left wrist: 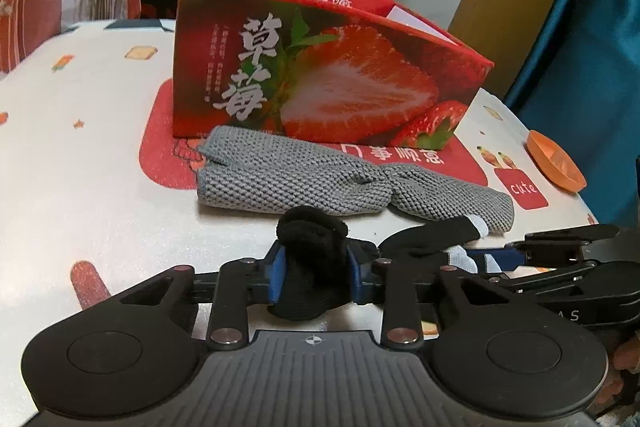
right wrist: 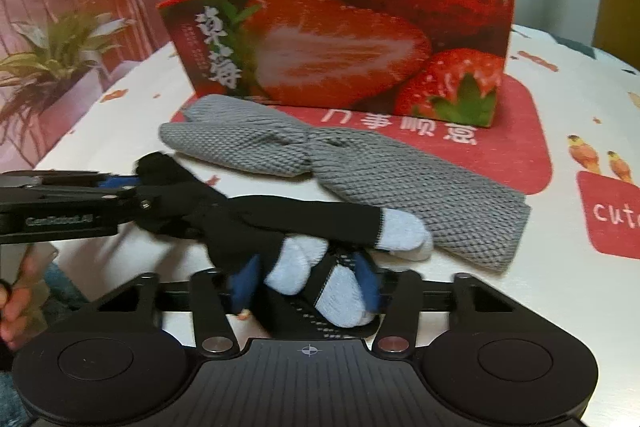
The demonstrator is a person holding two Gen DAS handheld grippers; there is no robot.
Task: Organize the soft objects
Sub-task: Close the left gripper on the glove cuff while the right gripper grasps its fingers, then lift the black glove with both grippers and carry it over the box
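Black knit fabric fills the foreground of the left wrist view, where the left gripper (left wrist: 316, 269) has its blue-padded fingers (left wrist: 277, 269) clamped on the cuff end of a black sock (left wrist: 310, 251). At 3 o'clock the sock's dark length runs to the right gripper (left wrist: 496, 261), seen side-on. At 12 o'clock, just beyond the sock, a grey knitted cloth (left wrist: 320, 183) lies flat on the patterned tablecloth (left wrist: 88, 147), and behind it stands the open strawberry box (left wrist: 320, 75), touching or nearly touching the cloth. An orange dish (left wrist: 554, 163) sits at 2 o'clock by the table edge. From the right wrist view, the right gripper (right wrist: 308, 285) is closed on the pale grey toe of the sock (right wrist: 400, 231), with bunched toe fabric between its blue fingers (right wrist: 246, 283); whether this is one sock or a pair I cannot tell. At 9 o'clock the left gripper (right wrist: 140, 183) holds the far end, so the sock hangs stretched between both tools just above the table, in front of the grey cloth (right wrist: 360, 163) and box (right wrist: 340, 39). To do the fold or transfer well, both grips should stay firm while the ends are brought together evenly, keeping the sock clear of the cloth so it does not drag it.
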